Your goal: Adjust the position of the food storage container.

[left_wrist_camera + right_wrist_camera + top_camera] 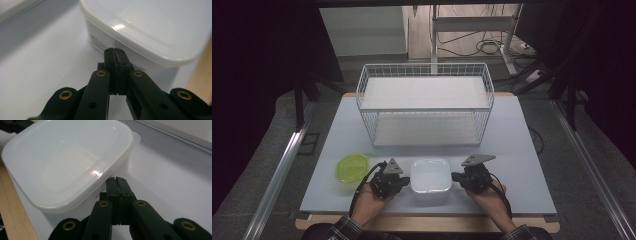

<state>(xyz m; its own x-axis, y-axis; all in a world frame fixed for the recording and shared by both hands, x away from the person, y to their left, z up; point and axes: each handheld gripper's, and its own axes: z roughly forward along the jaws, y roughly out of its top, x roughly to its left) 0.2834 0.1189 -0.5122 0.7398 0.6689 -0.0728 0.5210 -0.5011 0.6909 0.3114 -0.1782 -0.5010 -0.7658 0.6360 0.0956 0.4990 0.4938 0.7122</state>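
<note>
We find both the left gripper [404,180] and right gripper [455,176] clenched empty, flanking the lidded white box [430,175].

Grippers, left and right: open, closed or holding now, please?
Left gripper: closed, holding nothing.
Right gripper: closed, holding nothing.

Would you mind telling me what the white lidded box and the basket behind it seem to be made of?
White lidded box: probably translucent plastic, smooth and glossy; its lid catches a light glint. Basket: apparently white-coated metal wire, judging by its thin open grid walls.
</note>
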